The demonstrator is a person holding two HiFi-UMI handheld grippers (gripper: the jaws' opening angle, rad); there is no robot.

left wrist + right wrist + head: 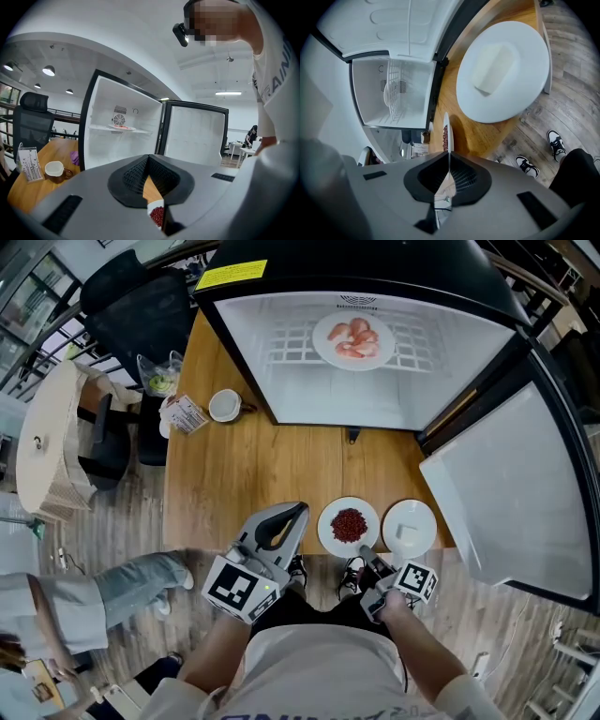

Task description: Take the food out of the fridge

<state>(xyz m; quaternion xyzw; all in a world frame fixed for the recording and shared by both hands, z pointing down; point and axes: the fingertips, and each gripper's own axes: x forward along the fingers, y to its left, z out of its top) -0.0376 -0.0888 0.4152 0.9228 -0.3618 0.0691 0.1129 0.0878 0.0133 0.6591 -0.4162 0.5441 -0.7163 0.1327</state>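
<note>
Two plates are out of the fridge (309, 390) and sit on the table (244, 465) close to you. The plate of red beans (326, 532) is on the left. The plate with a white block (427, 517) is just beside it on the right. One more plate, the plate of pink food (323, 341), is on the wire shelf inside the open fridge, far from both tools. So I think you are about two thirds done, and that last plate is the job left.

Your left gripper (291, 517) has its tips closed together and holds nothing. It hangs just left of the plate of red beans. Your right gripper (449, 153) is turned on its side. Its jaws pinch the near edge of the plate of red beans.
</note>
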